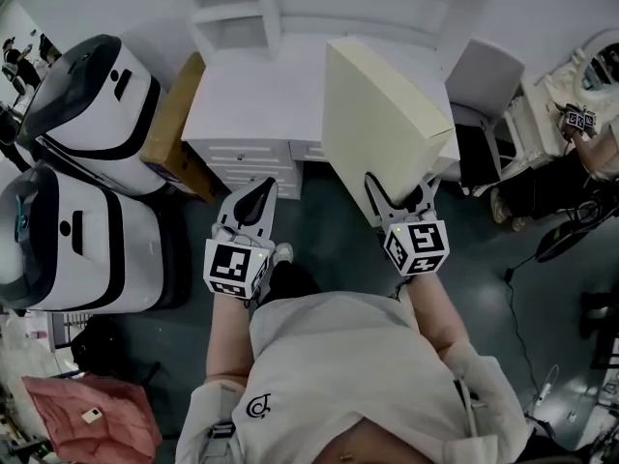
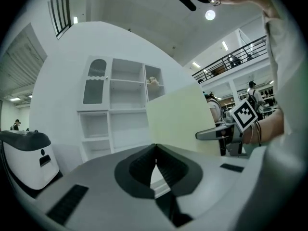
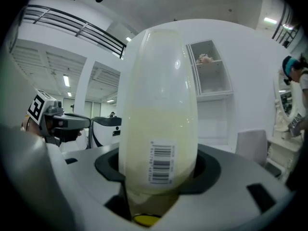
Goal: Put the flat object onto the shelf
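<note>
Panel (image 1: 382,114) stands edge-up in right tool (image 1: 399,195), short of shelf (image 1: 263,8).

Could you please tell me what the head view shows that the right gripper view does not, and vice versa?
Only the head view shows the cardboard box and the red bag. Only the right gripper view shows the barcode label on the flat panel. Both show the right gripper shut on that panel, and the left gripper.

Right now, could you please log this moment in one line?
right gripper: shut on flat object | left gripper: shut, empty | shelf: ahead
</note>
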Available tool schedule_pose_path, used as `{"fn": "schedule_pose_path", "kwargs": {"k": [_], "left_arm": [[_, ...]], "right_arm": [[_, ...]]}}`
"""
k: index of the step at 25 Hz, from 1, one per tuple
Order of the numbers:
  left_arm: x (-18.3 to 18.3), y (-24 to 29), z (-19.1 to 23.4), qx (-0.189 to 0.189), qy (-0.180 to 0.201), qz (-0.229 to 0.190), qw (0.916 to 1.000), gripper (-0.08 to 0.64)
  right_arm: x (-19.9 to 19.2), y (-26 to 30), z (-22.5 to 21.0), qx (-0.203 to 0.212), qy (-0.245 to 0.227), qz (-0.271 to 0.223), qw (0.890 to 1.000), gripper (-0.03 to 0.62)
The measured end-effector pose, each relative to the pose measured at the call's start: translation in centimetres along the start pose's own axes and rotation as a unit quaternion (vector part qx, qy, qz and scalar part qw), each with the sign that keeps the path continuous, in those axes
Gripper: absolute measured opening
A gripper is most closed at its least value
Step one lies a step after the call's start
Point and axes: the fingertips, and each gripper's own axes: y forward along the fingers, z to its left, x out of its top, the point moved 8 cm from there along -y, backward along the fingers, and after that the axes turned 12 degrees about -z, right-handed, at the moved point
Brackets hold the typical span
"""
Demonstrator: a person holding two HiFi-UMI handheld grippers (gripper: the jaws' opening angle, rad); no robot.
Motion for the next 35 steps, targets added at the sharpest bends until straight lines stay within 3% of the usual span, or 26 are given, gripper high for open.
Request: {"fn": "schedule_pose_path", "kwargs": {"k": [11, 17, 22, 25, 30, 35], "left_arm": [[-0.9, 7.2, 17.0, -0.074, -0.011, -0.010, 0.9972, 0.014], [-0.9, 11.0, 21.4, -0.112, -0.016, -0.020, 0.9933, 0.014], [-0.5, 13.7, 22.3, -0.125, -0.015, -0.039, 0.9913, 0.014], [-0.8, 14.8, 22.2, -0.127, -0.014, -0.039, 0.9910, 0.014], [-0.6, 16.5, 22.5, -0.118, -0.014, -0.047, 0.9918, 0.014], [-0.7, 18.0, 22.7, -0.109, -0.012, -0.045, 0.9930, 0.014]], "right_arm": [[1.0, 15.1, 4.1, -0.068, -0.022, -0.016, 0.997, 0.273], [3.2, 19.8, 4.3, -0.089, -0.048, -0.026, 0.995, 0.273], [6.3, 22.4, 2.8, -0.090, -0.117, -0.035, 0.988, 0.272], [9.5, 24.2, 1.1, -0.093, -0.191, -0.039, 0.976, 0.272], [15.3, 28.2, -2.2, -0.086, -0.313, -0.030, 0.945, 0.275], [20.0, 32.0, -4.3, -0.085, -0.422, -0.018, 0.902, 0.276]]}}
